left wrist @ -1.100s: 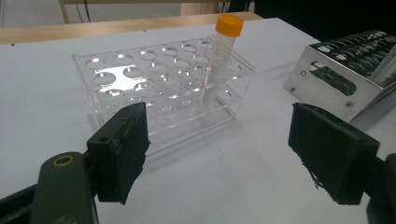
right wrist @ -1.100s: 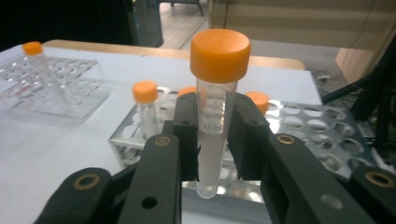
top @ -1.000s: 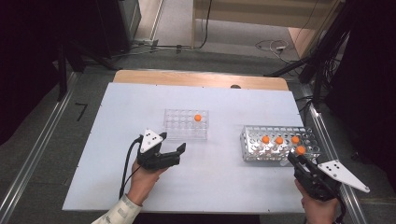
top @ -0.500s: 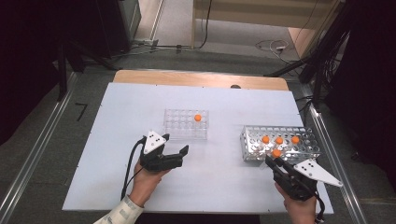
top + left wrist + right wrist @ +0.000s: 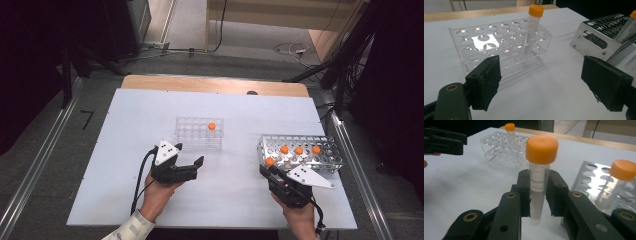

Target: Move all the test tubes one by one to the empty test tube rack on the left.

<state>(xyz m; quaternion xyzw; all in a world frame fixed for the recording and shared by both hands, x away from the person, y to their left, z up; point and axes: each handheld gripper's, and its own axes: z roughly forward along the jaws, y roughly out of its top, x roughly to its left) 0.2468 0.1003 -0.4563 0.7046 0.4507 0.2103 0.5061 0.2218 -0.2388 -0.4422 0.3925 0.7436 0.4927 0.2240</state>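
My right gripper [image 5: 274, 170] [image 5: 539, 195] is shut on a clear tube with an orange cap [image 5: 270, 161] [image 5: 539, 170] and holds it upright by the left front corner of the metal rack [image 5: 327, 165] [image 5: 589, 173]. Three orange-capped tubes [image 5: 299, 150] stand in that rack. A clear plastic rack [image 5: 192, 135] [image 5: 499, 47] holds one orange-capped tube [image 5: 212, 126] [image 5: 534, 27]. My left gripper [image 5: 196, 168] [image 5: 545, 85] sits in front of the clear rack. Its jaws have just been opening, and nothing is between them.
The racks stand on a white board [image 5: 130, 150] over a wooden table [image 5: 210, 84]. Metal rails [image 5: 45, 165] run along both sides. Cables [image 5: 290, 49] lie on the floor beyond the far edge. Bare board lies between the two racks and in front of them.
My right gripper has carried the tube leftward from over the metal rack to beside its left front corner. The left hand has stayed put, its jaws a little wider.
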